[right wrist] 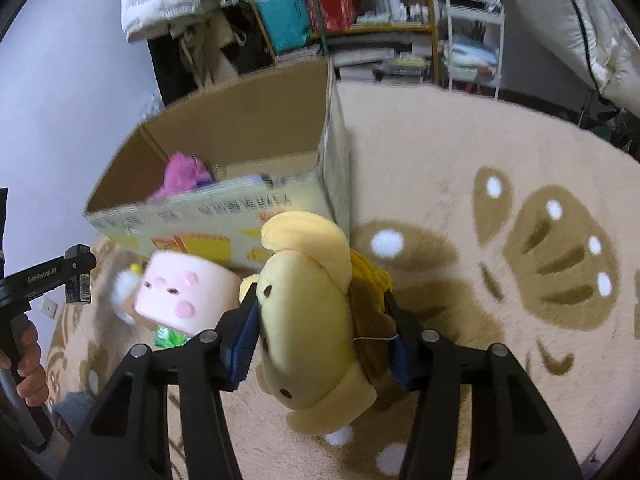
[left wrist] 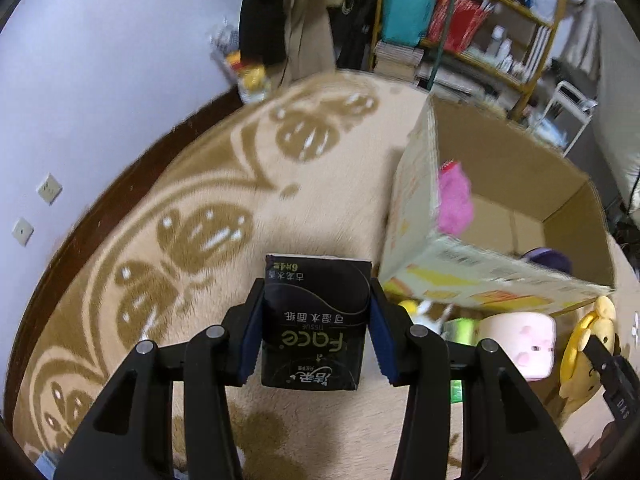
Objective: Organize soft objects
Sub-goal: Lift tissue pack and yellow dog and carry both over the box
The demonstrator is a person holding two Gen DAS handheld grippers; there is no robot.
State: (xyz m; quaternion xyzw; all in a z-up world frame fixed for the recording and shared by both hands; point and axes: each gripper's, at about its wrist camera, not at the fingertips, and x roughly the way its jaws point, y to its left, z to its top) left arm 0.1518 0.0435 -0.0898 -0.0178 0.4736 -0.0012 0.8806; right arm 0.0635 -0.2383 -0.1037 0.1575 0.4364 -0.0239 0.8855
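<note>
My left gripper (left wrist: 316, 320) is shut on a black tissue pack (left wrist: 316, 320) and holds it above the carpet, left of the cardboard box (left wrist: 416, 184). My right gripper (right wrist: 320, 328) is shut on a yellow plush dog (right wrist: 308, 320) in front of the box (right wrist: 240, 216). A pink fluffy item (left wrist: 454, 200) and a purple item (left wrist: 548, 258) lie inside the box. A pink square plush (right wrist: 180, 292) lies on the carpet in front of the box, also in the left wrist view (left wrist: 524, 344). The left gripper with the pack shows at the far left of the right wrist view (right wrist: 76, 276).
A beige patterned carpet (left wrist: 200, 200) covers the floor. A green packet (right wrist: 168, 336) and a small white-yellow toy (right wrist: 128, 280) lie by the pink plush. Shelves (right wrist: 340, 8) with bags and books, hanging clothes (left wrist: 288, 20) and a white rack (right wrist: 472, 40) stand behind the box.
</note>
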